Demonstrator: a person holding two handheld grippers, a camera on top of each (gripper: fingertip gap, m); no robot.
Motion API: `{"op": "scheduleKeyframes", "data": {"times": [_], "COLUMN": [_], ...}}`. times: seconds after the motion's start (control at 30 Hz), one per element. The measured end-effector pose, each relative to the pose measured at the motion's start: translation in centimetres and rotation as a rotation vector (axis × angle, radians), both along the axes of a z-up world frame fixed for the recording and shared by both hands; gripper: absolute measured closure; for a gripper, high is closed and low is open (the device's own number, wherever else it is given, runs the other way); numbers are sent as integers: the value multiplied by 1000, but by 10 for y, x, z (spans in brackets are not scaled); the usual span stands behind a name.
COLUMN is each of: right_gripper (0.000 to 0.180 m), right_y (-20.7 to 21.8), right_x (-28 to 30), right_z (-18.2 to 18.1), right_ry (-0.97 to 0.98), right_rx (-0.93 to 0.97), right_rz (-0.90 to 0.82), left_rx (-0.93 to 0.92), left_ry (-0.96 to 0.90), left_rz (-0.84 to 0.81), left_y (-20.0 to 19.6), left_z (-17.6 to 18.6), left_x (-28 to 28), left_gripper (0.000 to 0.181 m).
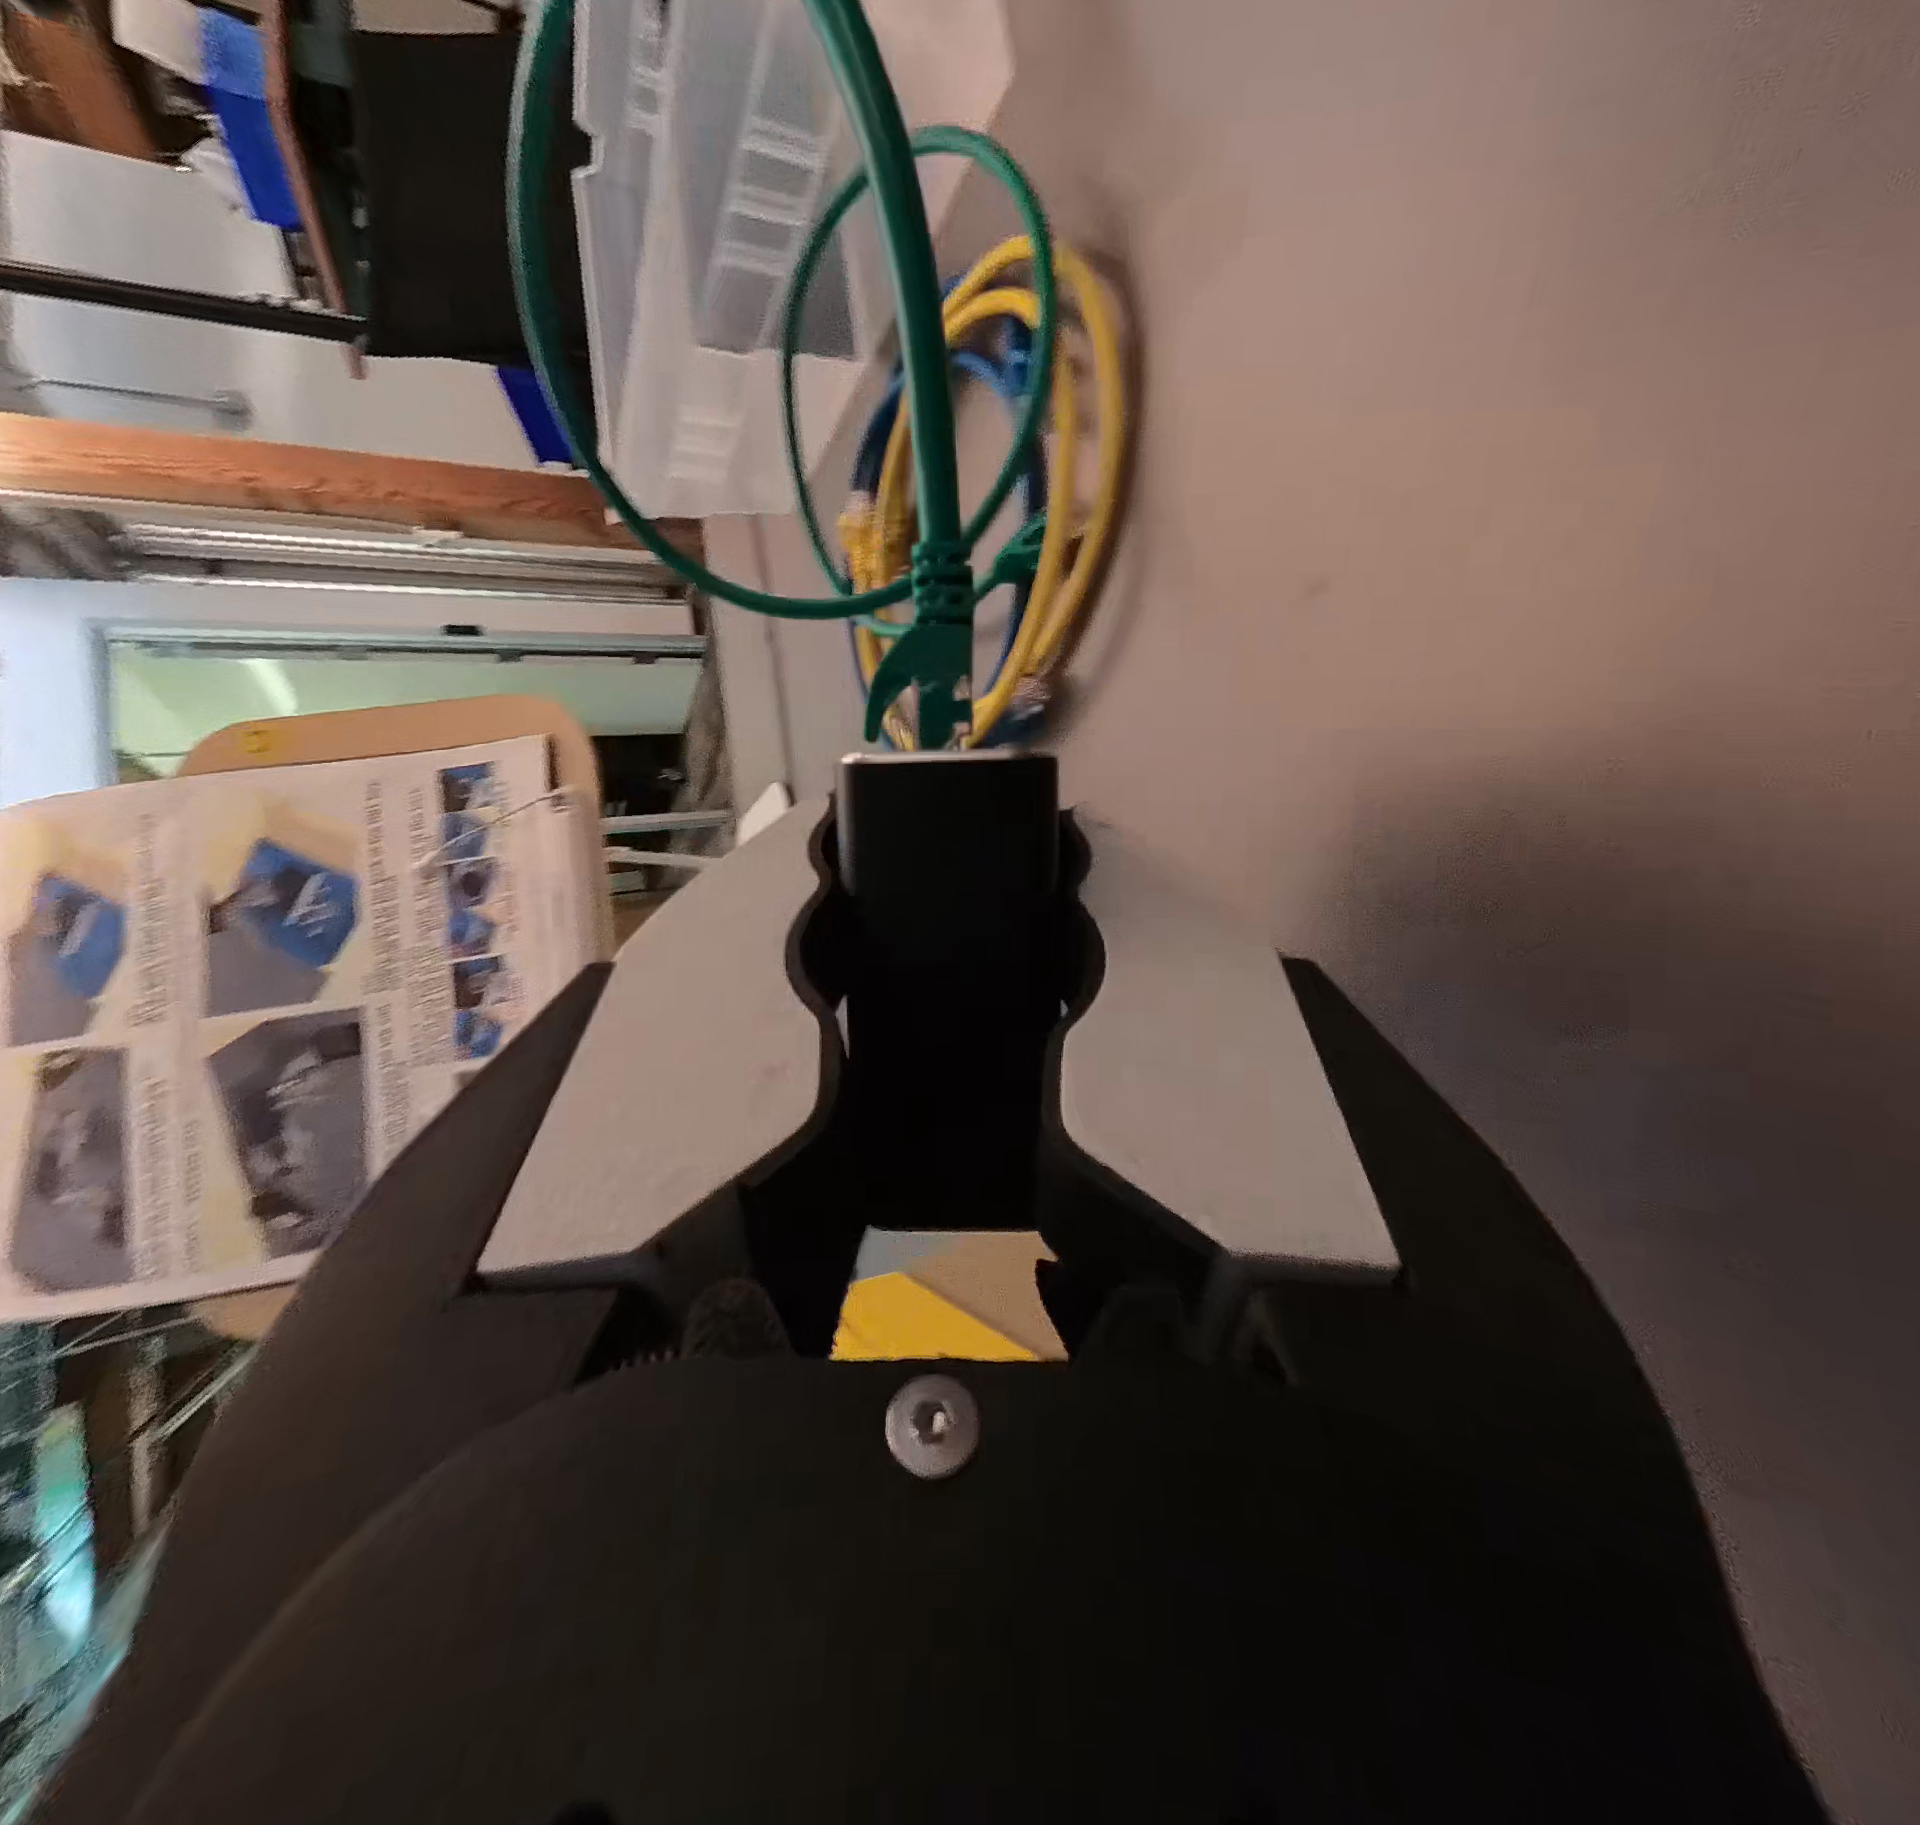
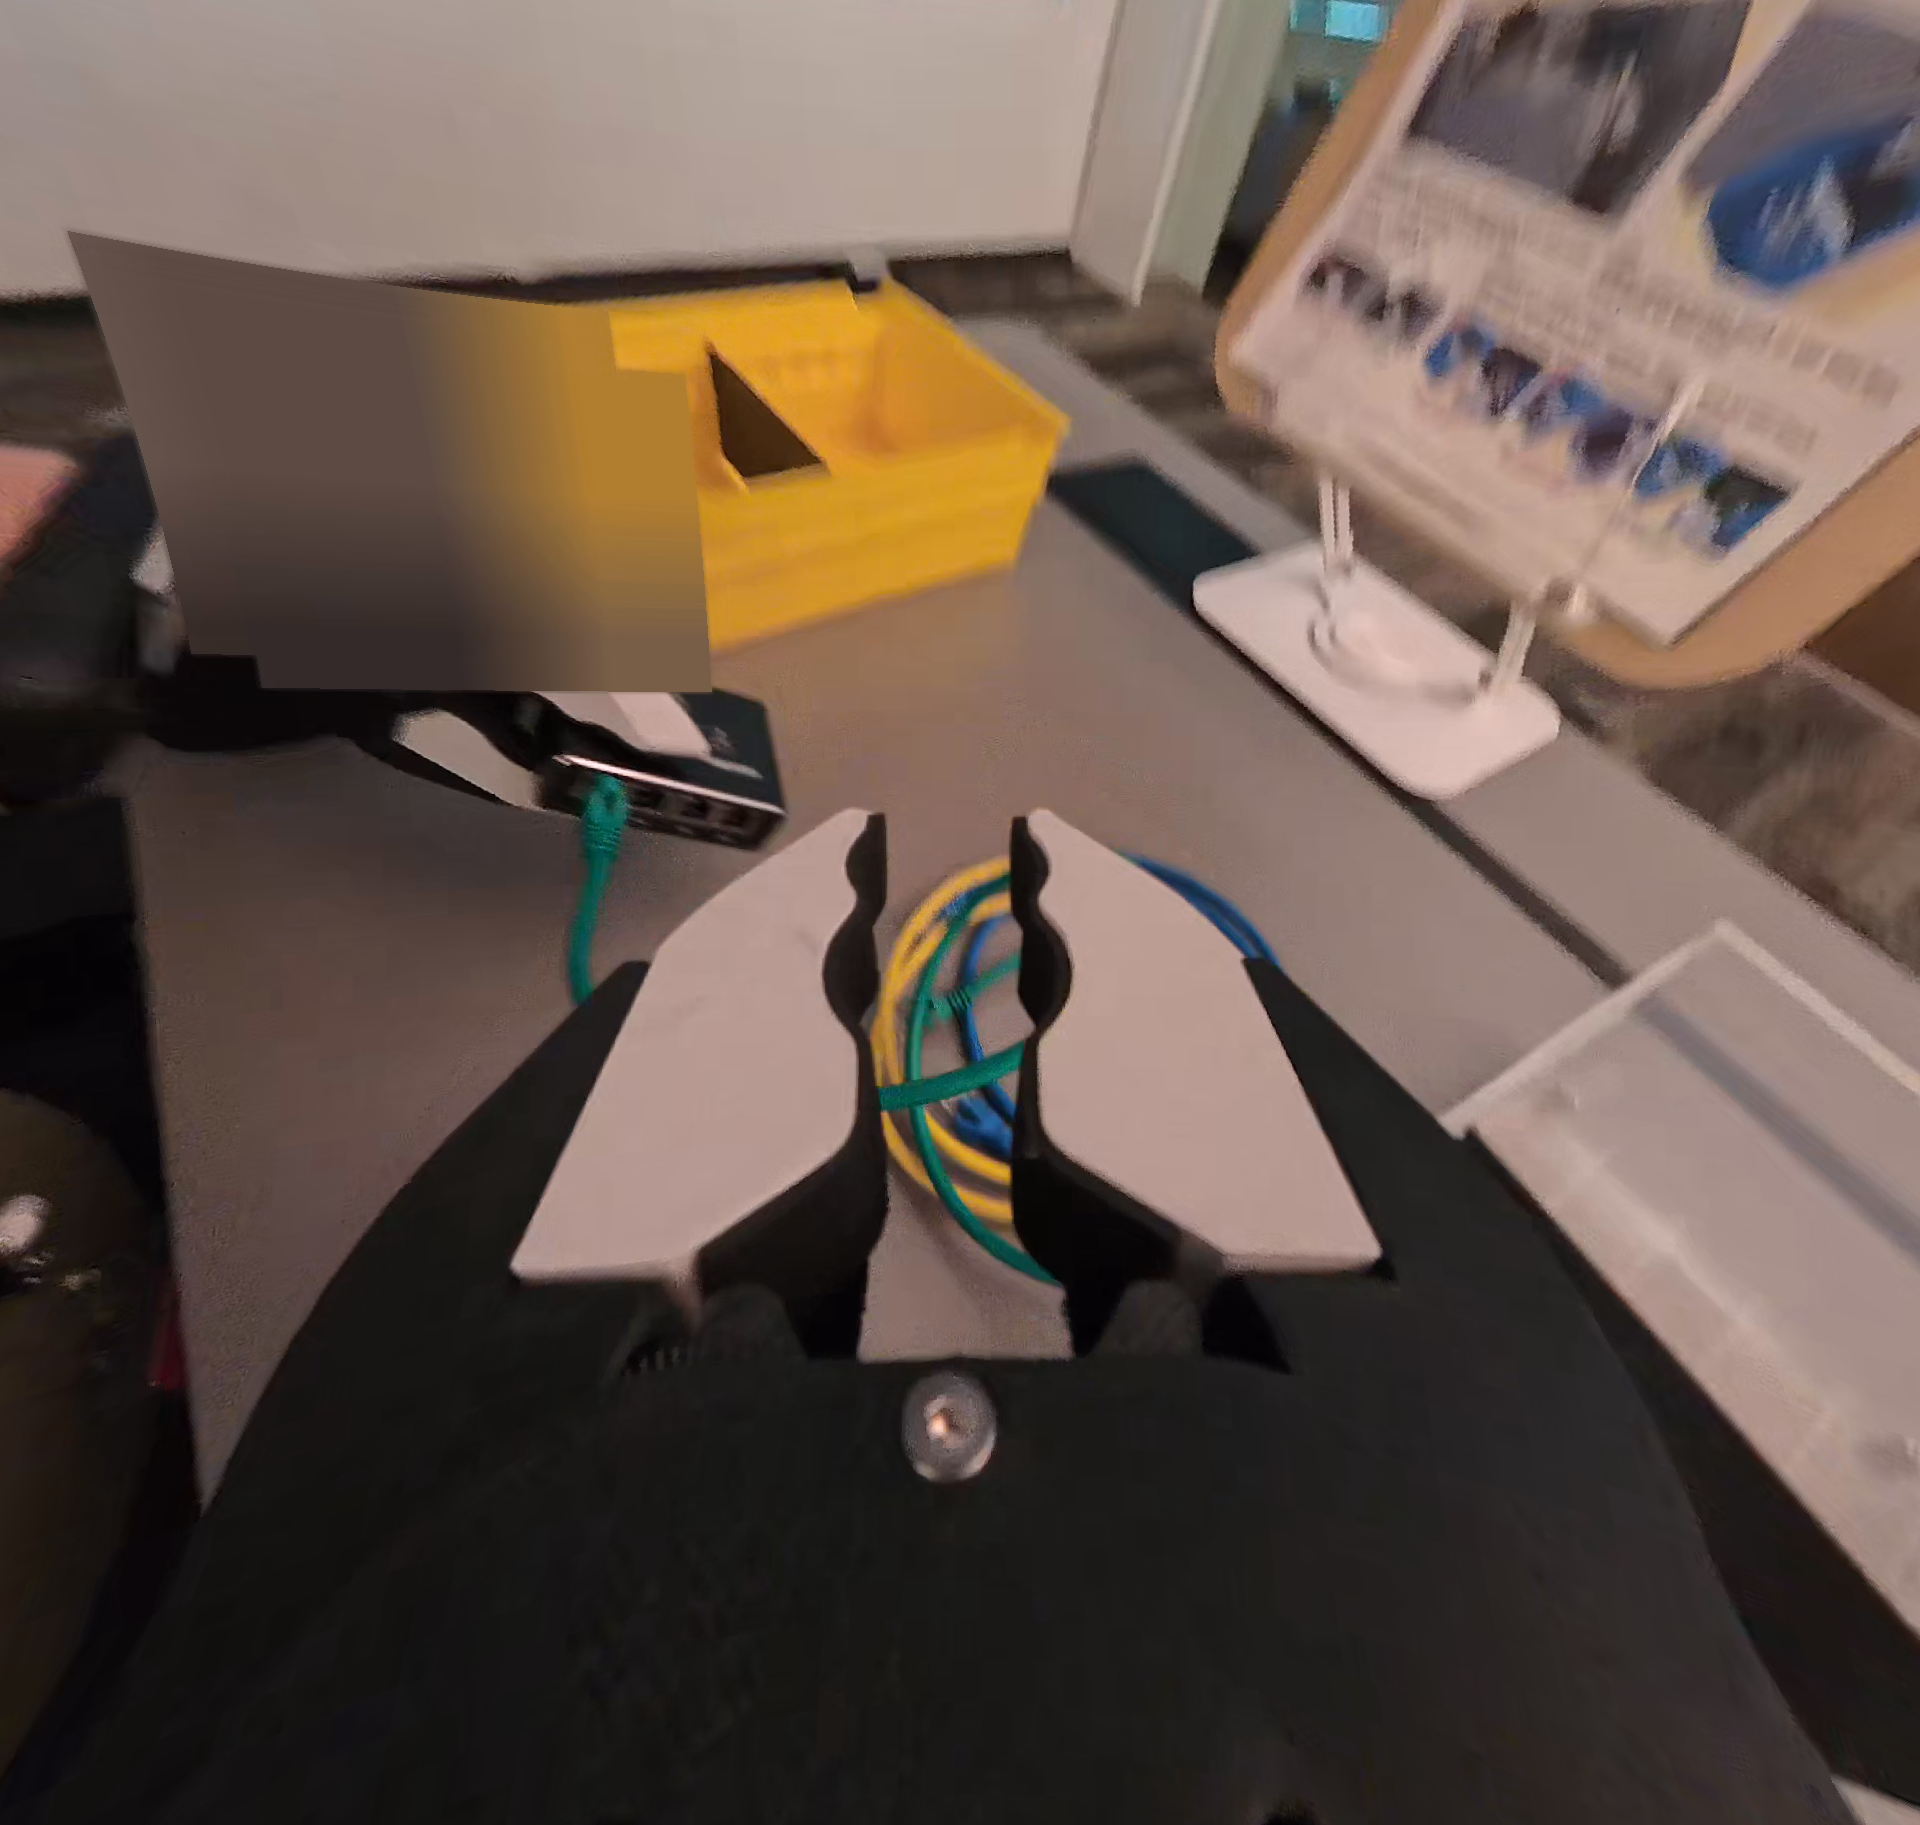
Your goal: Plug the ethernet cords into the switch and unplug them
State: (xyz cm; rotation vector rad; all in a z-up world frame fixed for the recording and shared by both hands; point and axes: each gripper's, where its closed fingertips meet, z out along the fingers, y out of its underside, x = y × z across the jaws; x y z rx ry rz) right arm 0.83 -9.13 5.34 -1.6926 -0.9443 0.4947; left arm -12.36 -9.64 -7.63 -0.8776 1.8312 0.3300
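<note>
My left gripper (image 1: 948, 819) is shut on the black switch (image 1: 948, 954) and holds it on edge, the view rolled sideways. A green ethernet cord (image 1: 940, 591) is plugged into the switch's far face and loops away. Yellow cords (image 1: 1091, 404) and blue cords (image 1: 883, 445) lie coiled beyond it on the grey table. In the right wrist view the switch (image 2: 675, 799) shows at middle left, held by the left gripper, with the green plug (image 2: 603, 819) in its leftmost port. My right gripper (image 2: 948, 830) is open and empty, above the coil of cords (image 2: 935, 1069).
A yellow bin (image 2: 883, 466) stands at the back of the grey table (image 2: 1039, 684). A printed sheet on a wooden board (image 2: 1621, 248) on a white stand is at the right. A clear plastic box (image 2: 1714, 1204) is at the near right, also in the left wrist view (image 1: 707, 217). Some 20 centimetres of space lies between my two pairs of fingers.
</note>
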Motion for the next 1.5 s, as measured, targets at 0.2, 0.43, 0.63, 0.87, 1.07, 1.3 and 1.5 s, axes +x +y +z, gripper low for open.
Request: {"op": "scheduleKeyframes", "data": {"times": [0.2, 0.43, 0.63, 0.87, 1.07, 1.3, 1.5], "right_gripper": [156, 153, 154, 154, 154, 158, 159], "right_y": [43, 86, 88, 88, 115, 147, 164], "right_x": [-2, -5, -18, -10, -2, -2, -8], "right_z": [-40, -62, -68, -87, -94, -159, -204], "right_ry": [-176, -377, -386, -402, -512, -930, -1098], "right_rx": [-12, -78, -97, -162, -234, -339, -390], "right_rz": [-80, -101, -73, -79, -42, 193, 267], "left_rx": [-109, -141, -149, -482, -673, -859, -831], "left_ry": [65, 95, 185, 109, 38, -324, -434], "left_rz": [-54, -64, -1, 55, 114, 82, 35], "left_y": [-9, -9, -5, -22, -25, -32, -45], "left_z": [-39, -53, -63, -64, -54, 22, 48], "left_x": [3, 8, 1, -2, -6, 1, -6], "left_gripper": [145, 144, 136, 118, 106, 111, 115]}}
